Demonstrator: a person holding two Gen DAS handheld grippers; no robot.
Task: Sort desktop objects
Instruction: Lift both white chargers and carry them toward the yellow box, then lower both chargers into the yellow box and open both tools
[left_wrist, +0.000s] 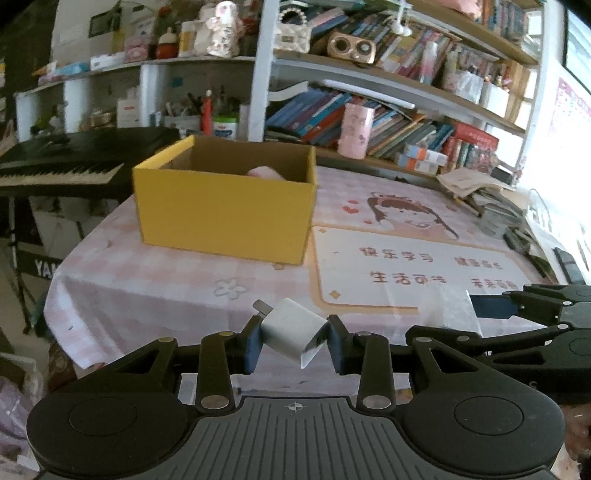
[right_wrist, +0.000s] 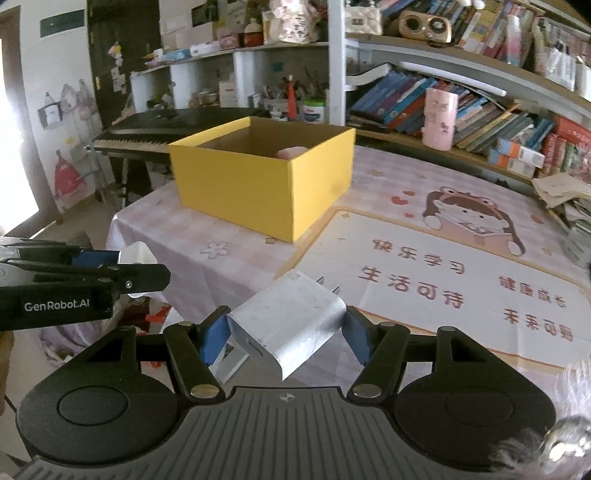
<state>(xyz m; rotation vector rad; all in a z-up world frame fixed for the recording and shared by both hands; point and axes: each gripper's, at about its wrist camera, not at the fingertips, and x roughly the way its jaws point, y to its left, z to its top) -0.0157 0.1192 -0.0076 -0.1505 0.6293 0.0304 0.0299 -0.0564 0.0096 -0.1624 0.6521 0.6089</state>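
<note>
My left gripper (left_wrist: 294, 340) is shut on a small white charger plug (left_wrist: 291, 330), held tilted with its metal prongs pointing up to the left. My right gripper (right_wrist: 288, 332) is shut on a larger white charger block (right_wrist: 288, 325), prongs pointing away toward the table. Both hover over the near edge of the pink checked table (left_wrist: 166, 280). An open yellow cardboard box (left_wrist: 225, 206) stands further back on the table, with a pink object (left_wrist: 264, 172) showing inside. In the left wrist view the right gripper (left_wrist: 476, 310) comes in from the right with its block.
A pink desk mat with a cartoon girl (right_wrist: 461, 266) covers the table's right part. Behind it run bookshelves (left_wrist: 388, 122) and a pink cup (left_wrist: 355, 131). A black keyboard piano (left_wrist: 66, 162) stands to the left of the table. Papers and books (left_wrist: 480, 188) pile at the far right.
</note>
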